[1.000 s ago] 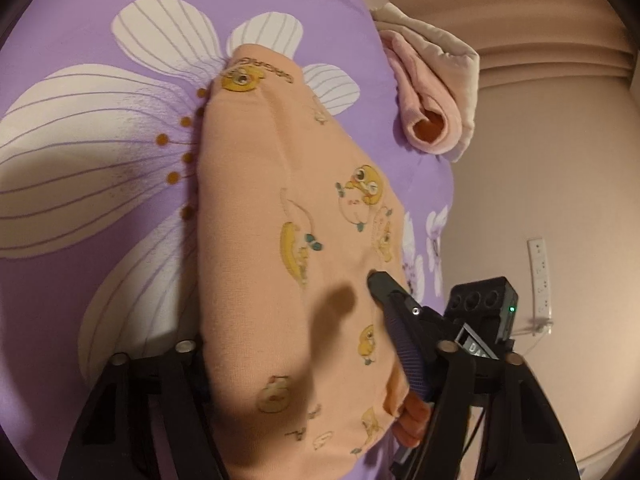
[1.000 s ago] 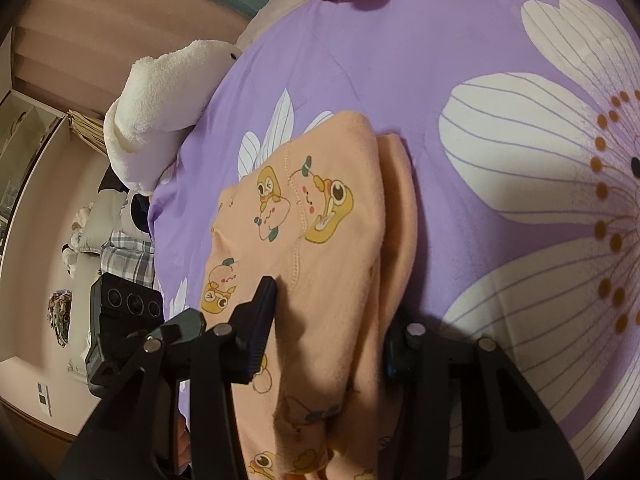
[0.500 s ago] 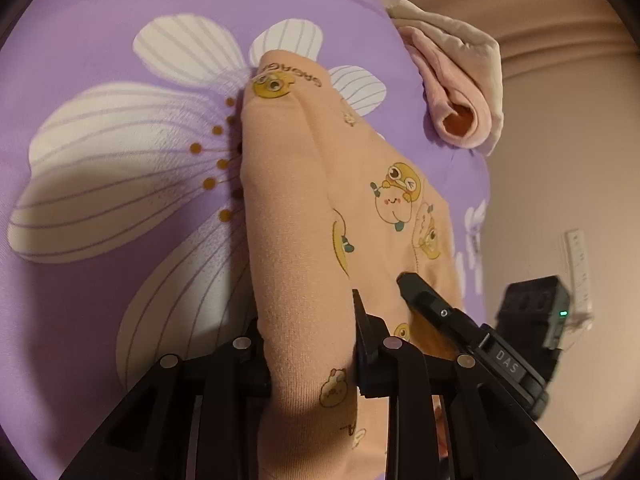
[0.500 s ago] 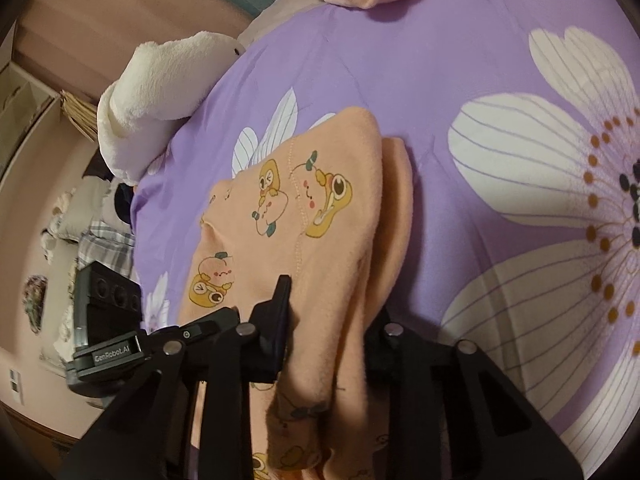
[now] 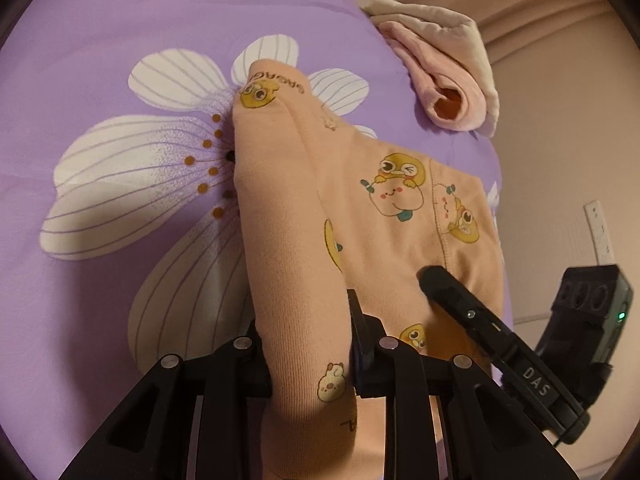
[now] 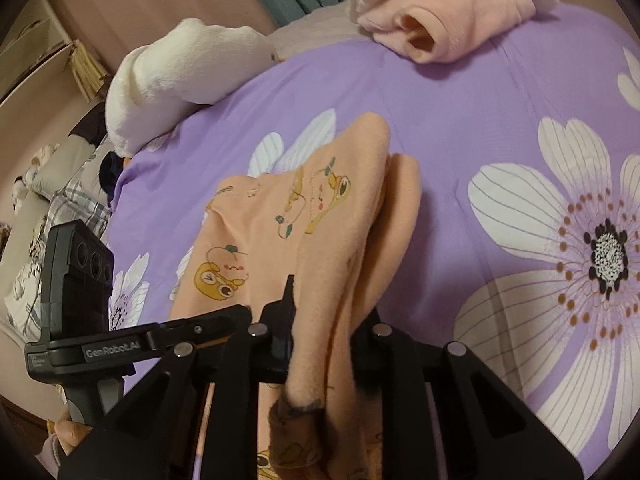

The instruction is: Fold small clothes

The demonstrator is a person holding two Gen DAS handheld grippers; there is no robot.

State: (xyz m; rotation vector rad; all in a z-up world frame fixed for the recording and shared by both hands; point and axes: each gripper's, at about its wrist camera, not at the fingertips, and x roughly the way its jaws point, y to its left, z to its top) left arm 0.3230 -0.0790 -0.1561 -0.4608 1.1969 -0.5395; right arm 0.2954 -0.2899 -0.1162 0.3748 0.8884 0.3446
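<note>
My left gripper point(image 5: 310, 344) is clamped on a bunched fold of the peach garment point(image 5: 384, 216), the cloth pinched tight between its two pads and running out past them toward the far end of the piece. The jaws stand narrow, with only the thickness of the fabric between them.

My right gripper point(image 6: 324, 320) has its jaws closing on another edge of the same peach garment point(image 6: 280, 220); the cloth is gathered between the pads and a wad of it hangs below them toward the camera. In my left view the right gripper point(image 5: 434, 280) reaches in from the side, its dark finger lying on the fabric near the printed cartoon animals.

The garment lies on the bed, on a purple bedspread point(image 5: 100, 60) printed with big white flowers, and the part near my grippers is drawn up off the surface while its far end rests on the spread. Beyond it, near the edge of the bed, sits a folded pink garment point(image 6: 452, 20) with an open cuff facing me. A white plush toy point(image 6: 176, 68) lies at the bedspread's far corner, well apart from the peach piece.
</note>
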